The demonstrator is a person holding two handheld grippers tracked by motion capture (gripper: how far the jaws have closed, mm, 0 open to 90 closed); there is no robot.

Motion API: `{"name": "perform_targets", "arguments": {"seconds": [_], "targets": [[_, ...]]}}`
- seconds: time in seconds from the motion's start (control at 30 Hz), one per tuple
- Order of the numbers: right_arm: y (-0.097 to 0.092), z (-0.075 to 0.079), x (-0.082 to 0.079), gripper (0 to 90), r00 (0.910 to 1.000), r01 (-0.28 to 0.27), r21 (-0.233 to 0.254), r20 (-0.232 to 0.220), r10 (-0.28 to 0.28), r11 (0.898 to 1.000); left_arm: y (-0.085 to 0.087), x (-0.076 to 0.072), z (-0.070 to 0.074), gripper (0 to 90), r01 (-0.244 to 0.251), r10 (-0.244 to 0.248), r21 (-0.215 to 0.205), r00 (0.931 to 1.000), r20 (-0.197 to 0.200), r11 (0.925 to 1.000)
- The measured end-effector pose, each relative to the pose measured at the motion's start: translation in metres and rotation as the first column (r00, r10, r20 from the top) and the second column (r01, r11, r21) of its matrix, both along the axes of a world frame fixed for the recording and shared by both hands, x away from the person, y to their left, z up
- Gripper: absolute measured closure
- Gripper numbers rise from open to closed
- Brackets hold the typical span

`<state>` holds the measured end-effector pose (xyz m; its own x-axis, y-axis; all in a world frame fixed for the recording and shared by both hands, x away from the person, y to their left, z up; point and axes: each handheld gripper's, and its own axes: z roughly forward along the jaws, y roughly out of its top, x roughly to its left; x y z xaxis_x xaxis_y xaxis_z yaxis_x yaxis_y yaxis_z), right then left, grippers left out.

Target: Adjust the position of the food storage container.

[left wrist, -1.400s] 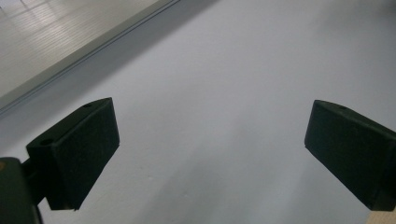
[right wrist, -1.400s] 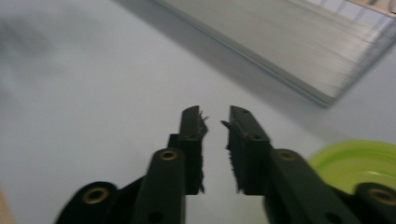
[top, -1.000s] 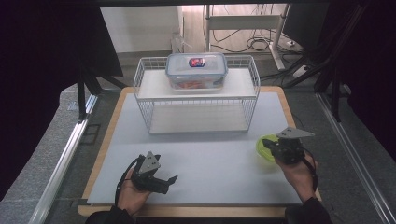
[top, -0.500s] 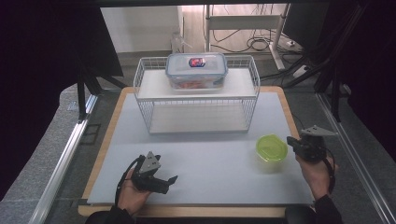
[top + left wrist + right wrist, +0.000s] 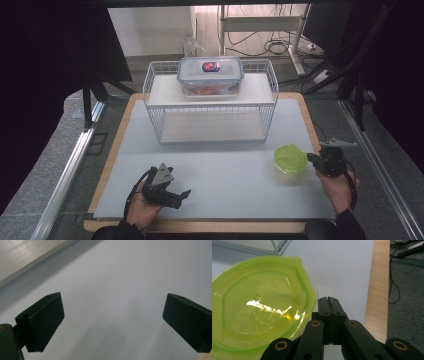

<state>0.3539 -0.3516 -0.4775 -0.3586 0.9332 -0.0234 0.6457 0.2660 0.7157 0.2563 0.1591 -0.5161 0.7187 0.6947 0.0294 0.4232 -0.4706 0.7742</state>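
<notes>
A small round container with a translucent green lid (image 5: 290,158) (image 5: 259,315) sits on the white mat at the right. My right gripper (image 5: 312,159) (image 5: 328,300) is just to the right of it, jaws pressed together with nothing between them, beside the lid's rim. My left gripper (image 5: 184,194) (image 5: 112,320) rests low over the mat near the front left, jaws wide apart over bare mat. A clear lidded food box (image 5: 210,75) stands on top of the white wire rack (image 5: 212,102) at the back.
The white mat lies on a wooden board (image 5: 320,135) whose edge runs close by the right gripper. Metal rails (image 5: 70,165) flank the table. Cables and a stand (image 5: 270,45) lie on the floor behind the rack.
The right hand has slid its gripper from over the green-lidded container to the container's right side and a little lower. The left gripper has stayed put.
</notes>
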Motion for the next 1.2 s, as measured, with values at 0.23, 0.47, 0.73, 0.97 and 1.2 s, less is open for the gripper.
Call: {"name": "perform_targets", "arguments": {"seconds": [0.23,0.47,0.73,0.97,1.2], "targets": [[0.001,-0.010,0.006,89.9,0.9987,-0.035,0.016,-0.037,0.036,0.999,-0.002,0.000,-0.002,3.7,0.007,-0.007,0.012,1.0000,-0.007,0.9999],[0.003,-0.017,0.010,89.9,0.9967,-0.047,0.053,-0.063,0.050,0.998,-0.003,0.001,-0.003,3.7,0.012,-0.012,0.022,0.9999,-0.011,0.9997],[0.011,-0.023,0.019,89.9,0.9927,-0.080,0.104,-0.082,0.089,0.991,-0.005,0.001,-0.004,3.7,0.012,-0.011,0.029,0.9998,-0.018,0.9995],[0.030,-0.024,0.024,89.8,0.9877,-0.125,0.103,-0.081,0.134,0.987,-0.005,0.002,-0.005,3.7,0.012,-0.011,0.032,0.9997,-0.021,0.9994],[0.047,-0.027,0.027,89.8,0.9790,-0.166,0.119,-0.099,0.178,0.979,-0.006,0.002,-0.005,3.7,0.016,-0.015,0.040,0.9996,-0.026,0.9991]]}}
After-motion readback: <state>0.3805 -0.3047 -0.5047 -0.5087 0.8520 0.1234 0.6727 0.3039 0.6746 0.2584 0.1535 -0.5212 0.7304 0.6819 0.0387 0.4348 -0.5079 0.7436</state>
